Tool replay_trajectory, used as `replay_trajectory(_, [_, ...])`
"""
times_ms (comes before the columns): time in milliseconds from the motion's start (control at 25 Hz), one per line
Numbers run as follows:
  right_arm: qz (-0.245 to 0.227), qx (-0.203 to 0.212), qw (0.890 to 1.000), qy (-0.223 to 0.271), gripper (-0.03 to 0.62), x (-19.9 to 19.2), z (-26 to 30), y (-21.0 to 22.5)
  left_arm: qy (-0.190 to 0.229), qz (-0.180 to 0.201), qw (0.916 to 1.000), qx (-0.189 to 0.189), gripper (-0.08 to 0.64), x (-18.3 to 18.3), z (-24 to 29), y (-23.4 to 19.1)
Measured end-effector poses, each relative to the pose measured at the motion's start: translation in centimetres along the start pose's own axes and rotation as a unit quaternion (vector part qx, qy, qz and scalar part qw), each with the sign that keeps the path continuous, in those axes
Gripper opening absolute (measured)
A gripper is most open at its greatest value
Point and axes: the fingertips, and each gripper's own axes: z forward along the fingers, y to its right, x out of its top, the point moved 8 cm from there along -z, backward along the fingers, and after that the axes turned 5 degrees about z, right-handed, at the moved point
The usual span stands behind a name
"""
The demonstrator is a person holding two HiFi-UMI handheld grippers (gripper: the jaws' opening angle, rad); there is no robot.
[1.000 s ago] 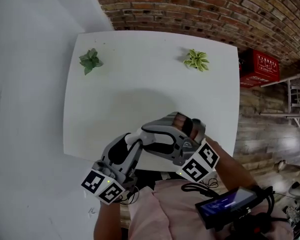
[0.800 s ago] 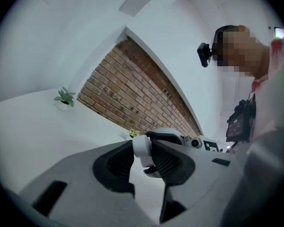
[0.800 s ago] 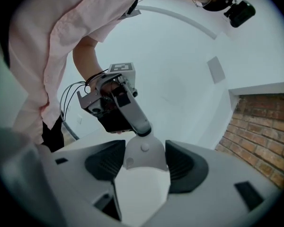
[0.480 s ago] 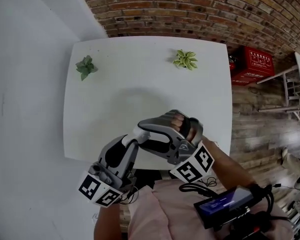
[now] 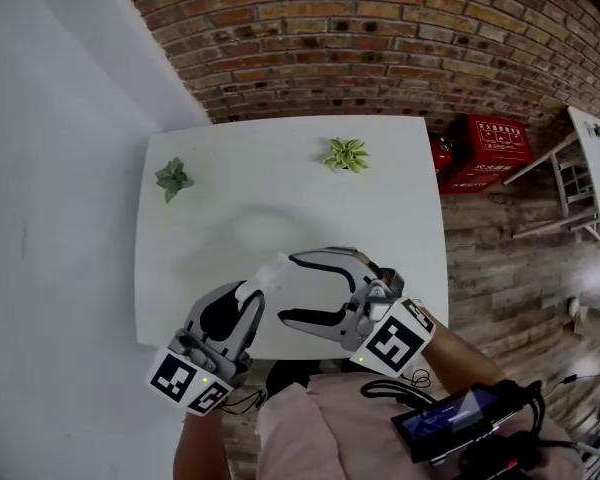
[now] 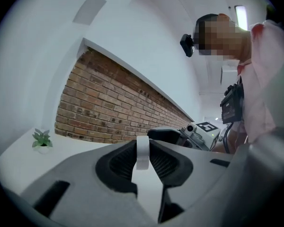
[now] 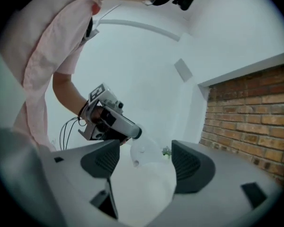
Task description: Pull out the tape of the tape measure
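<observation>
The left claw (image 6: 143,162) is clamped on the thin edge of a small white tape measure (image 6: 142,146), held in the air above the near edge of the table (image 5: 380,218). The right claw (image 7: 144,157) faces it with its jaws opening wide and its pads off the case. No drawn-out tape shows. So narrow a pinch may let the case twist or slip and drop at that edge. If the right claw closes again, it could catch the case instead of the tape's end. A second earlier the right claw sat closed against the left claw's tip; now it gapes.
</observation>
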Motion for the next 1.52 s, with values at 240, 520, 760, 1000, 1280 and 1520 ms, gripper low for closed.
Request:
replay_trajectory(240, [0.147,-0.048,0.986,0.070,0.286,1.5,-2.0,1.1,0.000,0.056,0.9974,-0.047,0.089,1.2,0.5,0.8])
replay_trajectory(520, [0.248,-0.053,0.965,0.065,0.258,0.8,-2.5,1.5,-0.001,0.107,0.9910,-0.081,0.089,1.4,0.8,1.5])
replay_trajectory(760, [0.286,-0.050,0.955,0.065,0.183,-0.2,-2.9,1.4,-0.020,0.103,0.9895,-0.099,0.089,0.8,0.3,2.1])
replay_trajectory(1000, [0.353,-0.044,0.932,0.062,0.127,0.1,-2.8,2.0,-0.015,0.113,0.9871,-0.113,0.089,0.9,-0.1,1.8])
replay_trajectory(1280, [0.405,-0.042,0.912,0.050,0.120,-1.1,-2.5,2.1,-0.030,0.158,0.9786,-0.128,0.089,0.8,-0.1,2.1])
replay_trajectory(1520, [0.454,-0.021,0.888,0.060,0.110,-1.7,-2.4,2.1,-0.028,0.165,0.9764,-0.136,0.089,0.9,-0.1,2.3])
